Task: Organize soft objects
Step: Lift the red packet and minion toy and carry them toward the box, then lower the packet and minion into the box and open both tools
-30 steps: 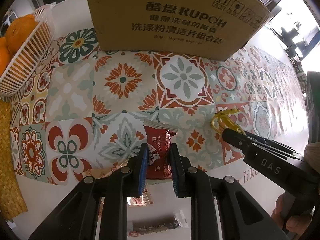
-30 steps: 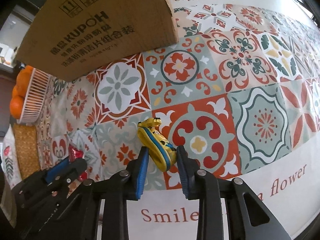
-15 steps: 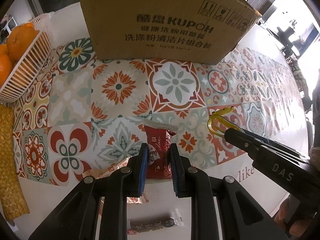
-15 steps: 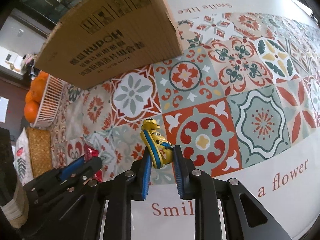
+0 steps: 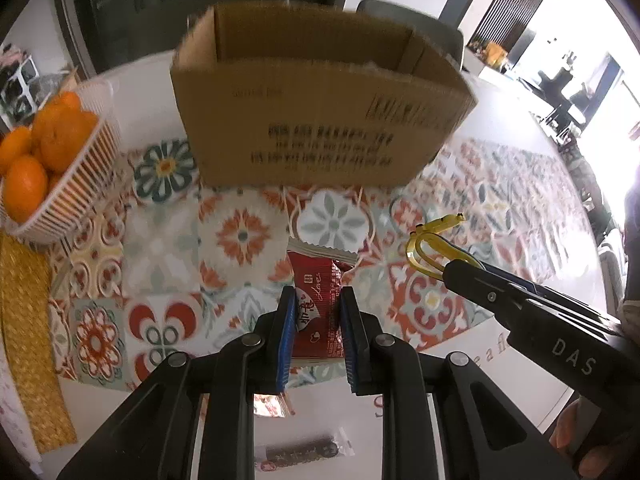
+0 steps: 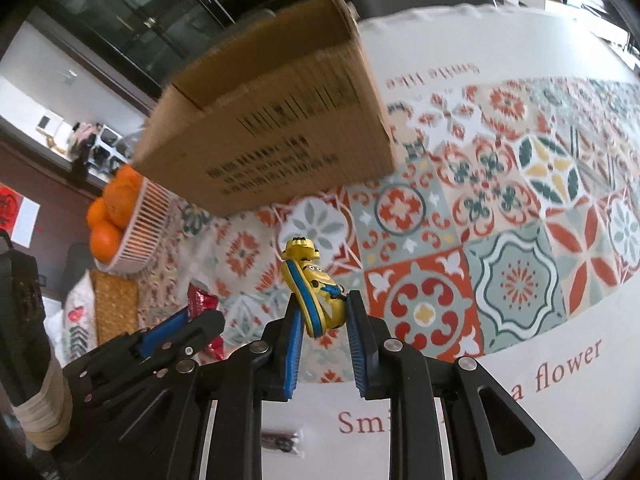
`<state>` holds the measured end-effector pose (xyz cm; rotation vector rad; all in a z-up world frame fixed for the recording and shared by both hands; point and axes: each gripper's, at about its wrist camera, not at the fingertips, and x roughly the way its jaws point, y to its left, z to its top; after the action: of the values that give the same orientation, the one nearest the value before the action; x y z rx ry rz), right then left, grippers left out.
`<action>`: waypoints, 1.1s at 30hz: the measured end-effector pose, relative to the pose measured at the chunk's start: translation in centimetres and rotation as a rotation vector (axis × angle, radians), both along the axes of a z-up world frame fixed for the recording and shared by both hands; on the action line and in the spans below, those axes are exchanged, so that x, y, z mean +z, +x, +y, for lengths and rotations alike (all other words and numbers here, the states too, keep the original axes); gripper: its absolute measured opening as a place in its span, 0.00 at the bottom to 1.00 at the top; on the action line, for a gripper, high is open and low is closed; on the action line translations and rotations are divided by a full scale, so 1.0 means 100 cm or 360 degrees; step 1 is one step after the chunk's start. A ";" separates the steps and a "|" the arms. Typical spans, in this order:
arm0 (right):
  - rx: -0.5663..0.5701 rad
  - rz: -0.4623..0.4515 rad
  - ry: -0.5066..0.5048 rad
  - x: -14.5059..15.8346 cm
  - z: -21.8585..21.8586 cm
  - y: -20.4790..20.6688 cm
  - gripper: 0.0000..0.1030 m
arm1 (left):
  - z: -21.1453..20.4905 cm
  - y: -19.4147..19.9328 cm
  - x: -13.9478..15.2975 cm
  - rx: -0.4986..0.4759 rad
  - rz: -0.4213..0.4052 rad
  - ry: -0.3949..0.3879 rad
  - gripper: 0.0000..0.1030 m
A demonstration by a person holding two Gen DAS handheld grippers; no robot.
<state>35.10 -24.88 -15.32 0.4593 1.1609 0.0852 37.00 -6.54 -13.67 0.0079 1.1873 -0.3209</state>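
Above the patterned tablecloth (image 5: 160,248), a glossy red snack packet (image 5: 318,300) with a crimped top edge is clamped in the left gripper (image 5: 318,312). Beside it, the right gripper (image 6: 322,312) pinches a yellow, blue-edged cartoon slipper (image 6: 312,288). Both grippers angle steeply downward, facing the open cardboard box (image 5: 320,120).

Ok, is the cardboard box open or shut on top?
Open. In the left wrist view the cardboard box has no flaps across its top, and its inner back wall shows. Whether anything lies inside cannot be told.
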 end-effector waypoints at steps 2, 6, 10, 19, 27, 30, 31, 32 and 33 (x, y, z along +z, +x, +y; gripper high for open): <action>0.0003 -0.0048 -0.0010 0.012 0.001 0.000 0.22 | 0.000 0.002 0.010 -0.0004 -0.0040 -0.0009 0.21; 0.0002 -0.0132 0.0000 0.032 0.002 0.005 0.22 | -0.001 0.007 0.033 -0.0017 -0.0116 -0.0025 0.21; 0.0002 -0.0215 0.0023 0.052 0.002 0.009 0.22 | -0.003 0.012 0.054 -0.0032 -0.0190 -0.0042 0.21; -0.0010 -0.0356 0.0040 0.088 0.000 0.024 0.22 | -0.006 0.032 0.090 -0.0051 -0.0317 -0.0054 0.21; 0.0006 -0.0428 0.0024 0.108 0.000 0.048 0.22 | -0.007 0.053 0.109 -0.0049 -0.0386 -0.0028 0.21; 0.0017 -0.0439 0.0005 0.114 0.000 0.059 0.22 | -0.007 0.063 0.116 -0.0044 -0.0406 -0.0017 0.21; 0.0023 -0.0442 -0.0004 0.116 0.000 0.063 0.22 | -0.007 0.067 0.117 -0.0042 -0.0407 -0.0018 0.21; 0.0029 -0.0442 -0.0008 0.116 0.000 0.066 0.22 | -0.007 0.070 0.117 -0.0043 -0.0405 -0.0019 0.21; 0.0031 -0.0438 -0.0007 0.117 0.000 0.071 0.22 | -0.008 0.074 0.117 -0.0044 -0.0402 -0.0021 0.21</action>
<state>42.23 -24.92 -3.66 0.4177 0.8950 0.1580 44.43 -7.31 -1.95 0.0518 0.9356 -0.3413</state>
